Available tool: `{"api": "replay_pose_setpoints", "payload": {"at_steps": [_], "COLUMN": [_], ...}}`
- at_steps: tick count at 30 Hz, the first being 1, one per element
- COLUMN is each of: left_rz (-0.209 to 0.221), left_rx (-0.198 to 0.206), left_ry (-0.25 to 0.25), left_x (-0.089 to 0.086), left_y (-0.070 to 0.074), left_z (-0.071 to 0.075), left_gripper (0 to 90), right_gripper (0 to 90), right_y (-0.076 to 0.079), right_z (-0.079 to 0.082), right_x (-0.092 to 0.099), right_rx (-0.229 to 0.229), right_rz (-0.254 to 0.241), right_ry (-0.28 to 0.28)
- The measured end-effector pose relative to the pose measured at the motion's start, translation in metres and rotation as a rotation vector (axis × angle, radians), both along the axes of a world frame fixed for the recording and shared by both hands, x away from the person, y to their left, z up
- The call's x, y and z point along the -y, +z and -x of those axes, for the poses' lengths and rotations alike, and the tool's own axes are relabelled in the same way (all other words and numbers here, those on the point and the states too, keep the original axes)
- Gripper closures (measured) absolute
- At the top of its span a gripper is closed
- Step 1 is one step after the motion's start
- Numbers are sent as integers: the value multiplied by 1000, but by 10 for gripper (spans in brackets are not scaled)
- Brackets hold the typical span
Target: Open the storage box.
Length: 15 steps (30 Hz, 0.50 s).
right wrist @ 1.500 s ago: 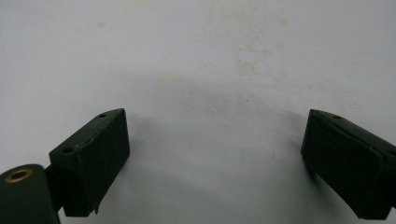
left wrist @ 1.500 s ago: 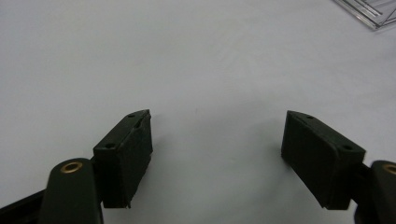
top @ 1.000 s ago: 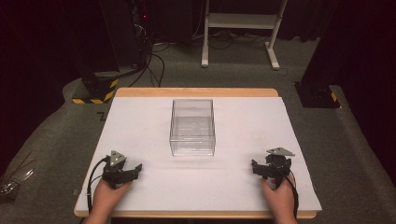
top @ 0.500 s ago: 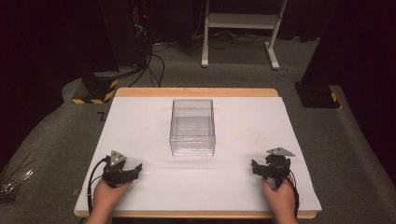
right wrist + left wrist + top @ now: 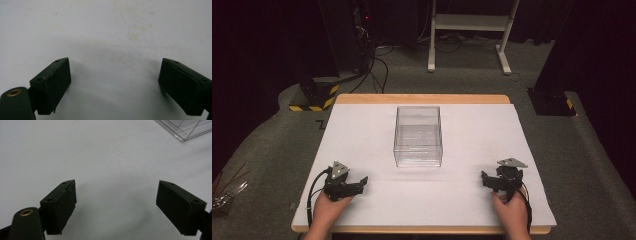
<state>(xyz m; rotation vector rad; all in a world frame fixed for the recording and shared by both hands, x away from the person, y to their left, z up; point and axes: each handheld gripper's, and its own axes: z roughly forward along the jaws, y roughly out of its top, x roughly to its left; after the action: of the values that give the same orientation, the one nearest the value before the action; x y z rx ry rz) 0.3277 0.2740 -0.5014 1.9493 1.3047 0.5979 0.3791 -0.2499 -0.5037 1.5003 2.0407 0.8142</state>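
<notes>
A clear plastic box (image 5: 418,136) stands upright and empty in the middle of the white table top (image 5: 362,130). My left gripper (image 5: 361,182) rests at the near left, held by a hand and pointing right toward the centre. Its jaws have just been opening and stand wide apart with nothing between them (image 5: 116,190). A corner of the box (image 5: 186,130) shows at the upper right of the left gripper view. My right gripper (image 5: 485,179) rests at the near right, pointing left. Its jaws are also wide apart over bare, faintly stained table (image 5: 115,67).
The table has a wooden rim (image 5: 422,98) at its far edge. On the carpet beyond stand a yellow-and-black striped base (image 5: 312,102), a white frame's legs (image 5: 467,30) and a dark stand base (image 5: 552,102). Thin shiny items (image 5: 224,192) lie on the floor at left.
</notes>
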Motion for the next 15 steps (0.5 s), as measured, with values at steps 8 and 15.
{"api": "replay_pose_setpoints", "payload": {"at_steps": [8,15], "left_rz": [35,55], "left_rx": [-1,10], "left_ry": [-34,-71], "left_x": [9,19], "left_y": [3,6], "left_z": [0,-1], "left_gripper": [155,157], "right_gripper": [105,106], "right_y": [0,0], "right_z": [0,0], "right_x": [0,0], "right_rx": [0,0], "right_rz": [-1,-1], "right_ry": [0,0]}}
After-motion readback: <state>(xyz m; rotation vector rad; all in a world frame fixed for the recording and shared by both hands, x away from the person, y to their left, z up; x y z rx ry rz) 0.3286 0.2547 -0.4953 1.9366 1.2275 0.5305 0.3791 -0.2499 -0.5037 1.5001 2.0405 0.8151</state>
